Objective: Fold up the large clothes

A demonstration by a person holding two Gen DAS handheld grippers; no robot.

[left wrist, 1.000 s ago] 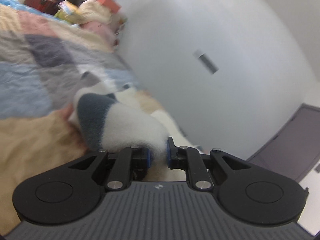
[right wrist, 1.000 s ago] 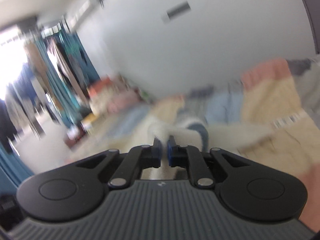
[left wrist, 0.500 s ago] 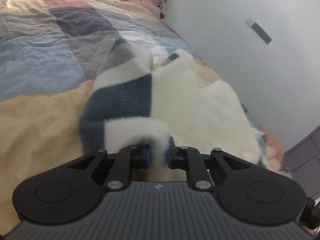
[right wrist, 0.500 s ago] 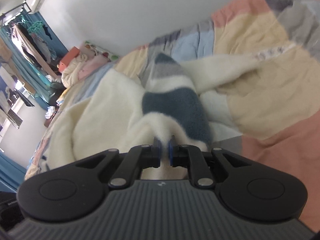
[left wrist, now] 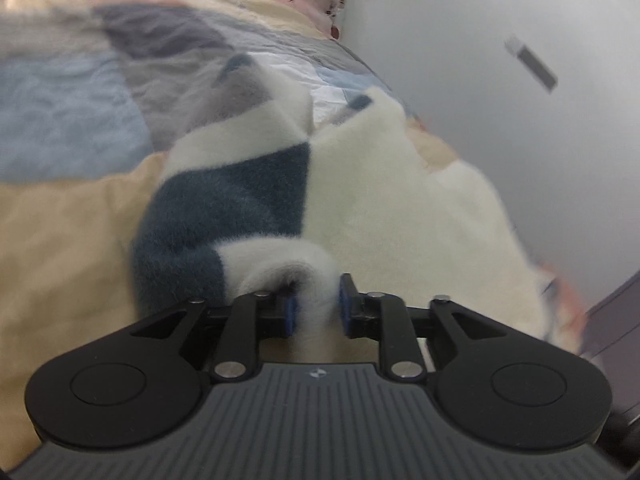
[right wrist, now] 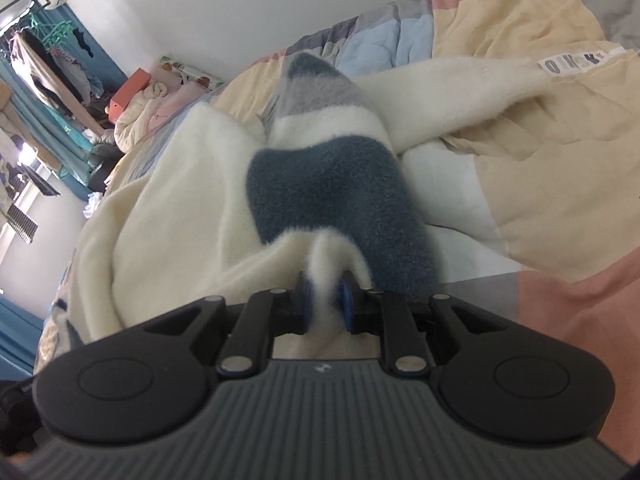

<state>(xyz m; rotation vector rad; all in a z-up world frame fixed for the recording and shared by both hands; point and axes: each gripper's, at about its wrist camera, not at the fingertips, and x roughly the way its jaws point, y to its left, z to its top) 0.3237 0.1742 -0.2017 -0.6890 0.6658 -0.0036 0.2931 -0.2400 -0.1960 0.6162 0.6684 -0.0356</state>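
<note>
A fluffy cream fleece garment with dark teal and grey blocks (left wrist: pixel 256 200) lies spread on a bed covered by a patchwork quilt of pastel blue, grey, peach and yellow panels (left wrist: pixel 68 128), close to a white wall (left wrist: pixel 500 128).

The left tool (left wrist: pixel 315 312) has a rolled cream edge of the fleece between its blue pads; its jaws are opening, and a thin gap shows beside the right pad, so the cloth looks loosened rather than pinched. The garment's far hem is blurred and its right side runs out of frame.

The right tool (right wrist: pixel 326 304) also has a cream fold (right wrist: pixel 328 264) between its pads, the jaws opening while the pile brushes both pads; whether they press cannot be told exactly. One cream sleeve (right wrist: pixel 460 92) stretches to the right toward a lettered cuff (right wrist: pixel 568 62) whose print is too small to read. Clutter by the far blue curtain (right wrist: pixel 24 80) is indistinct.
</note>
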